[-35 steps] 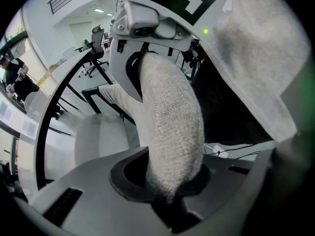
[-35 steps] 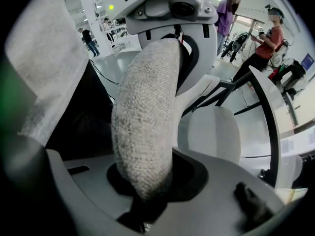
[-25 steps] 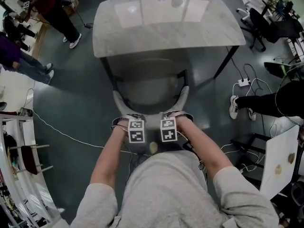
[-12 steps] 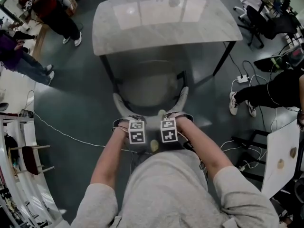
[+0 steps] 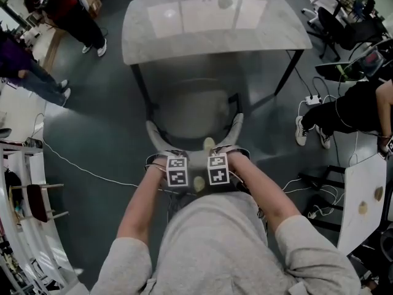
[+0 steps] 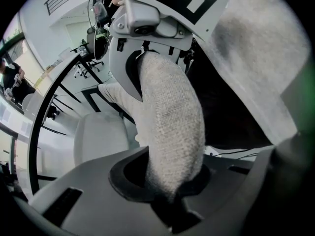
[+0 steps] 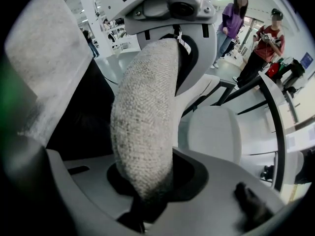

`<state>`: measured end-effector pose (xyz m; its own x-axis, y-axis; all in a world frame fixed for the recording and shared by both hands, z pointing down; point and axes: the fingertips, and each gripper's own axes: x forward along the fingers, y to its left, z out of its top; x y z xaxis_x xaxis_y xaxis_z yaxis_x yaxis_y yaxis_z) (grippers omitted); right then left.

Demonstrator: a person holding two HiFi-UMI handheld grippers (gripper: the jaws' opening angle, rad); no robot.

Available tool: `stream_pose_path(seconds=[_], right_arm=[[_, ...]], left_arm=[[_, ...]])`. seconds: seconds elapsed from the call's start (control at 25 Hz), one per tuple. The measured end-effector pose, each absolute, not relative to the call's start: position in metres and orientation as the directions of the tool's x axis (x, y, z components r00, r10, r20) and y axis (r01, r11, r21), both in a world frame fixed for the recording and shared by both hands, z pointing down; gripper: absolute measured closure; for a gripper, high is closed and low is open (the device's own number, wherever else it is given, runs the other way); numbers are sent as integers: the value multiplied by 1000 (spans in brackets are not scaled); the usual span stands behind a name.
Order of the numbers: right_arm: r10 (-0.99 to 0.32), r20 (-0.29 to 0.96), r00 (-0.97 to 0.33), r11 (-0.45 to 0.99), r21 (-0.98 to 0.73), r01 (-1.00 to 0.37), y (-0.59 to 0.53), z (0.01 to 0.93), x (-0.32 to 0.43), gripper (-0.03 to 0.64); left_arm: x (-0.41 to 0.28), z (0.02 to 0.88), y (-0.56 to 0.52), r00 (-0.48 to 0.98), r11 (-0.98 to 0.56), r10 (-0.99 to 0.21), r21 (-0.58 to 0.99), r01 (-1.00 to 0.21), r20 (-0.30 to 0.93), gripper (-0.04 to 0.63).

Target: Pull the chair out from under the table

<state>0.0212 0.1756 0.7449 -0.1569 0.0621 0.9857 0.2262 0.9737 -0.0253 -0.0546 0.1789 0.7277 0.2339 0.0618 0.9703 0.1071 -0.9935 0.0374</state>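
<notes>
the chair [image 5: 193,112] stands with its pale seat between the 2 dark legs of the table [image 5: 215,23]. the seat's far end is at the tabletop's near edge, and its curved backrest [image 5: 155,134] is on the person's side, clear of the top. the left gripper [image 5: 176,165] and right gripper [image 5: 218,163] sit side by side on the middle of the backrest's top edge, their marker cubes just beside each other, both pointing steeply down. in each gripper view the 2 jaws are closed onto the grey woven fabric of the backrest, which fills the gap between them, so each gripper clamps the backrest. around the table is dark grey floor [image 5: 104,140] with a white cable [image 5: 80,172] and a power strip [image 5: 314,99]. people [image 5: 73,11] stand at upper left, and another person's legs [image 5: 344,112] reach in at right.
</notes>
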Motion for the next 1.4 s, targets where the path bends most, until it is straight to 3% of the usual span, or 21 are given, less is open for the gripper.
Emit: stream_pose_path(seconds=[1.4], right_arm=[[86,987,-137,967,-50,251,262,748,40,532]], left_arm=[[-37,732,268,232,-995,84,67,80,969,508]])
